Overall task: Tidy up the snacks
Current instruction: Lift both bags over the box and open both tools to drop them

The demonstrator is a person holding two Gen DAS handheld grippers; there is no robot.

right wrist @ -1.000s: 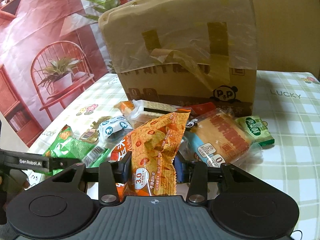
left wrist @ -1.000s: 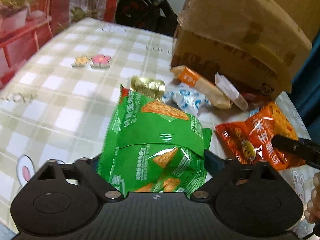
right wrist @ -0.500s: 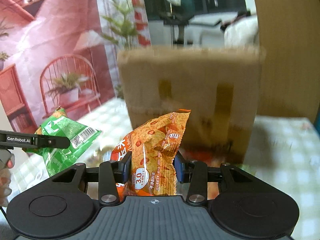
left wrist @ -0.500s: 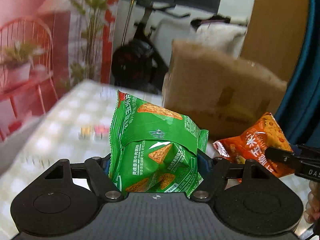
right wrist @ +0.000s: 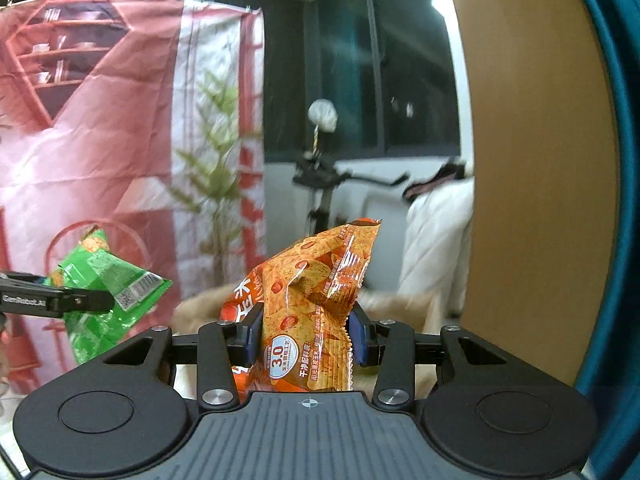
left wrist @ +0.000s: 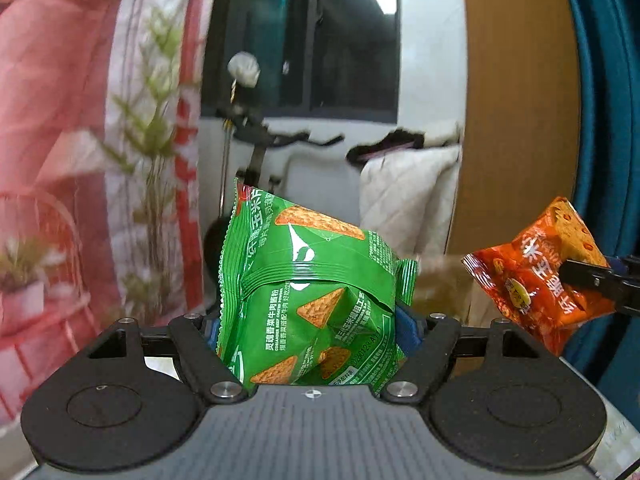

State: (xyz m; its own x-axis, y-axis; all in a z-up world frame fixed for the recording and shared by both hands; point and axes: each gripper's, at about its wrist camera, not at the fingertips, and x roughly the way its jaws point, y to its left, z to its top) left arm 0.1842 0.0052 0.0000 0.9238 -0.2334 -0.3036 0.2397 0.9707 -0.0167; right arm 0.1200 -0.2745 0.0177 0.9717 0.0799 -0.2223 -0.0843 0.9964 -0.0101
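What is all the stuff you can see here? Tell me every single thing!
green snack bag: one, green with orange triangle chips printed on it, between the left gripper's pads, off the table
orange snack bag: one, orange, between the right gripper's pads, also in the air
cardboard box: one, brown, blurred, low behind the bags
printed backdrop: one, red and white with a shelf, chair and plant on it, on the left
exercise bike: one, black, by the dark window
white quilted cover: one, white, beside the bike
wooden panel: one, tan, on the right
teal curtain: one, far right
left gripper: one, black, closed on the green bag
right gripper: one, black, closed on the orange bag
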